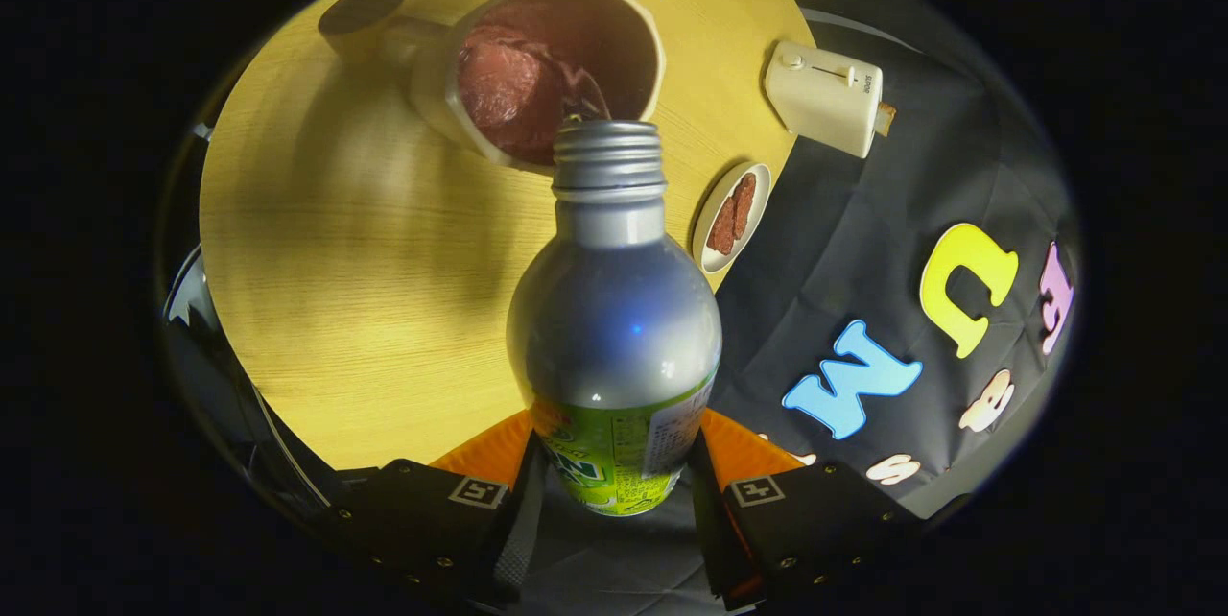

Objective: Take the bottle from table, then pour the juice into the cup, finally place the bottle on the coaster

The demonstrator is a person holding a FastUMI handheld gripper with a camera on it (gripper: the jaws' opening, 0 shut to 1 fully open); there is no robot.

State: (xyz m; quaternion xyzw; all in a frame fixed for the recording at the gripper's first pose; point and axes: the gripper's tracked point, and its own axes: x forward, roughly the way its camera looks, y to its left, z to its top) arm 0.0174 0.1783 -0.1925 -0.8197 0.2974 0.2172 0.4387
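While the gripper (614, 462) clamps both fingers on the bottle (614, 328), its open threaded mouth tilts over the rim of the cup (556, 69) on the tabletop (365, 290).

Yellow wooden table (336, 290), black cloth wall (863, 242)

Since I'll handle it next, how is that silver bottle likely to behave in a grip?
The bottle looks like smooth, shiny metal, so it may slip unless the gripper squeezes firmly; both fingers press its labelled base. Its round body would probably roll if laid down. Uncapped and tilted toward the cup, it can spill easily.
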